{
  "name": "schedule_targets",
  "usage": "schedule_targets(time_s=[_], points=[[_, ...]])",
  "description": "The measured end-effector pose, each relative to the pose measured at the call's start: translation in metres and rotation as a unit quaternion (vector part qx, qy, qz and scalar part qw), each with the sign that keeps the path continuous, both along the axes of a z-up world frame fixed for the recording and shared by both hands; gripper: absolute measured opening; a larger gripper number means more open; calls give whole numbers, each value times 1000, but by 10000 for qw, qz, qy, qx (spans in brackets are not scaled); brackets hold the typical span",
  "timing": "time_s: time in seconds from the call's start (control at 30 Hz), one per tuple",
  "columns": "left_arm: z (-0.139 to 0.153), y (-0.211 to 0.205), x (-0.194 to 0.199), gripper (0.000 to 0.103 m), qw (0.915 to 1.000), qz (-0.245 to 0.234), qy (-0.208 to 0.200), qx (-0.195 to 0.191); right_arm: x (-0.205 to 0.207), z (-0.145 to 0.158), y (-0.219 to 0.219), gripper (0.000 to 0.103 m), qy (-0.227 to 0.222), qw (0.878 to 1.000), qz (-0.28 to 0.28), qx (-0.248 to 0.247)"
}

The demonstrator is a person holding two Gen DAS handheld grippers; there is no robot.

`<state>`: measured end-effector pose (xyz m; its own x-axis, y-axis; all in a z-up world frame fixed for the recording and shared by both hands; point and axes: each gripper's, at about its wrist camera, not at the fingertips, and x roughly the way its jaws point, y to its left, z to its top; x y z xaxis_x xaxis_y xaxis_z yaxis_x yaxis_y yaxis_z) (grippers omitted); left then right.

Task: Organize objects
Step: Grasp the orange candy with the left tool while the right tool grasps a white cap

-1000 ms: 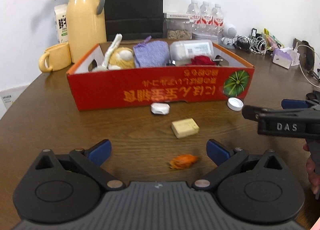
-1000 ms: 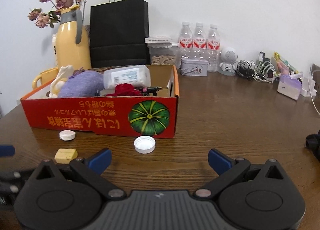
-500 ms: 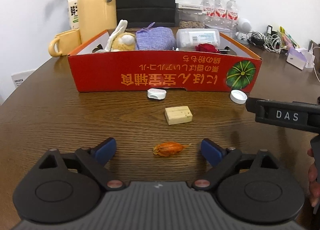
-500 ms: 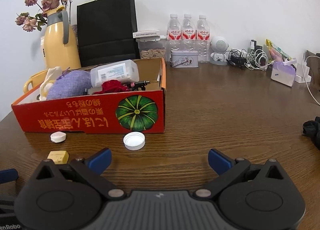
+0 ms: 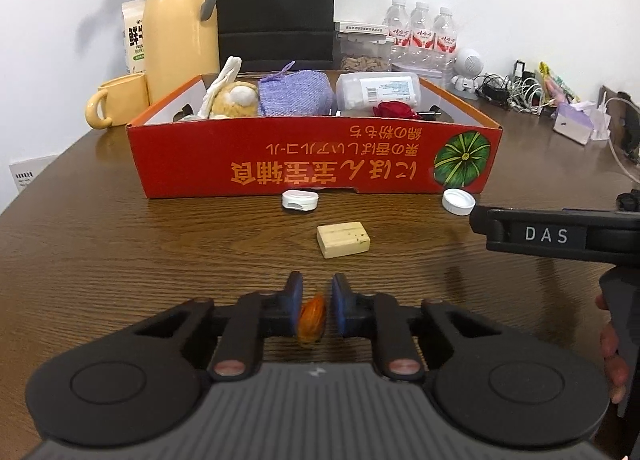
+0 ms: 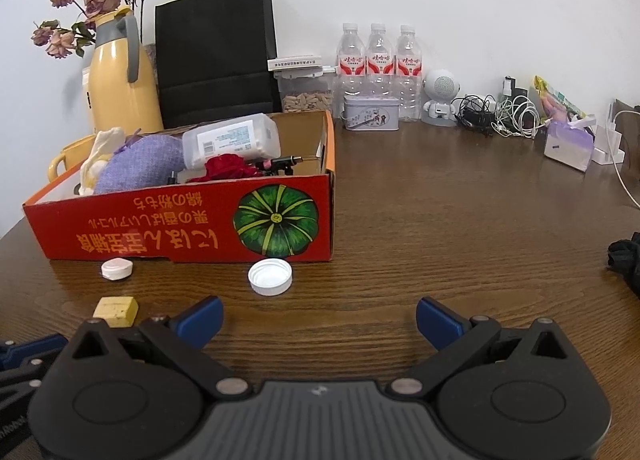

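Observation:
My left gripper (image 5: 314, 306) is shut on a small orange dried flower (image 5: 312, 316) low over the wooden table. Ahead lie a yellow block (image 5: 343, 239), a white oval case (image 5: 300, 200) and a white bottle cap (image 5: 458, 201), all in front of the red cardboard box (image 5: 312, 168). The box holds a plush toy, a purple pouch, a clear plastic container and a red cloth. My right gripper (image 6: 318, 320) is open and empty above the table, with the cap (image 6: 270, 277) just ahead on its left. It shows from the side in the left wrist view (image 5: 560, 236).
A yellow thermos (image 5: 180, 20), a yellow mug (image 5: 116, 106) and a black paper bag (image 5: 276, 0) stand behind the box. Water bottles (image 6: 378, 68), a tin, a small white robot figure and tangled cables (image 6: 508, 120) line the back wall. A black object (image 6: 626, 256) lies at the right.
My left gripper moved forward and closed its fingers on the orange flower, which lay loose on the table before. My right gripper stayed open and shifted slightly.

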<state>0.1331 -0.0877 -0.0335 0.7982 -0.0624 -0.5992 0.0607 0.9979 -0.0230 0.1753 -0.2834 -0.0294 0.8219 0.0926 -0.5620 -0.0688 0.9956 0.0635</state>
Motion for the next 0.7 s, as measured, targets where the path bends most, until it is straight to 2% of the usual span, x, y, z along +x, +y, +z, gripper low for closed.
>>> schedule_targets(time_s=[0.13, 0.23, 0.27, 0.3, 0.37, 0.53, 0.67, 0.7], points=[[1, 8, -1, 12, 9997, -93, -6, -206, 2, -1, -1, 103, 40, 10000, -10, 7], [6, 13, -7, 18, 9993, -265, -126, -233, 2, -1, -1, 103, 62, 10000, -21, 16], [7, 15, -10, 31, 9990, -361, -166, -210, 2, -2, -1, 103, 69, 10000, -22, 22], [8, 16, -14, 48, 9986, -446, -215, -178, 3, -2, -1, 103, 77, 10000, -20, 27], [9, 18, -20, 57, 9982, -531, -274, -109, 3, -2, -1, 103, 94, 10000, -21, 27], [4, 21, -24, 54, 9975, -700, -130, -28, 5, -3, -1, 103, 129, 9999, -28, 20], [-1, 18, -21, 25, 9966, -826, -37, 11, 5, -3, 0, 103, 142, 9999, -25, 17], [-2, 18, -20, 15, 9963, -856, -31, -2, 5, -3, 0, 103, 140, 9999, -24, 16]])
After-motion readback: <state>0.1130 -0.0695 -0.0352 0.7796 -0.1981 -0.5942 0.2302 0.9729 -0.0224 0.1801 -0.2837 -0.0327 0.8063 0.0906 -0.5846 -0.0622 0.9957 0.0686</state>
